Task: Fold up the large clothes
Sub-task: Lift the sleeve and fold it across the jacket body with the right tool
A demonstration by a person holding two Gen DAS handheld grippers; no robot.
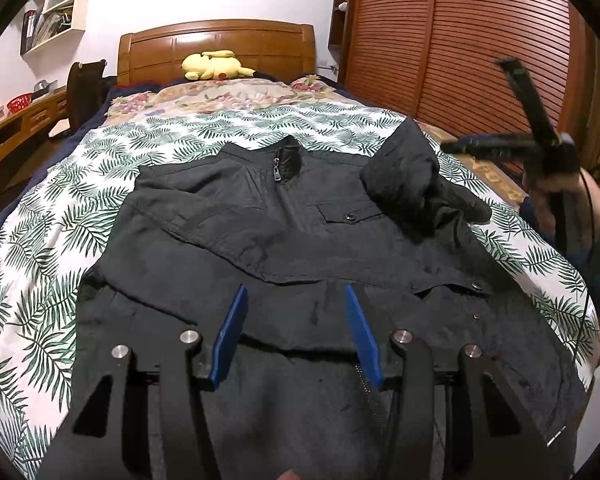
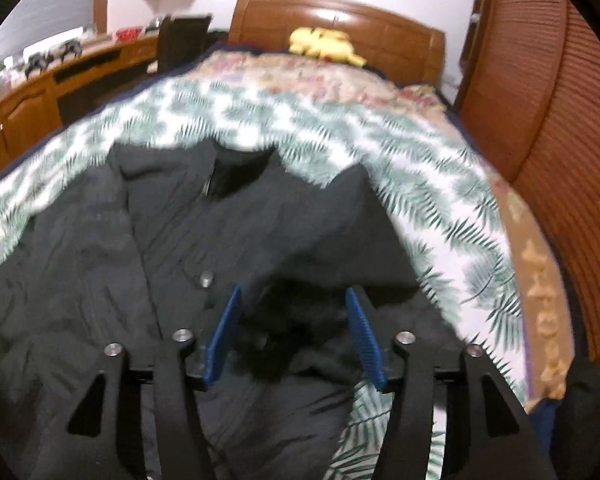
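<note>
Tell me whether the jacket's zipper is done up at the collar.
Done up: the zipper pull sits just under the collar of the jacket, front panels joined below it.

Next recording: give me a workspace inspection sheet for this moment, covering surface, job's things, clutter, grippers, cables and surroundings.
Surface: bed with leaf-print cover, floral quilt toward the headboard.
Job's things: black jacket lying front up, zipped at the collar; one sleeve folded in over the chest.
Clutter: yellow plush toy by the headboard.
Grippers: left gripper open above the jacket's lower part, nothing between the fingers; right gripper open over the bunched sleeve, not gripping it.
Cables: thin dark cable hanging by the person's right hand.
Surroundings: wooden headboard, slatted wooden wardrobe doors, wall shelves, desk with a red basket.
</note>
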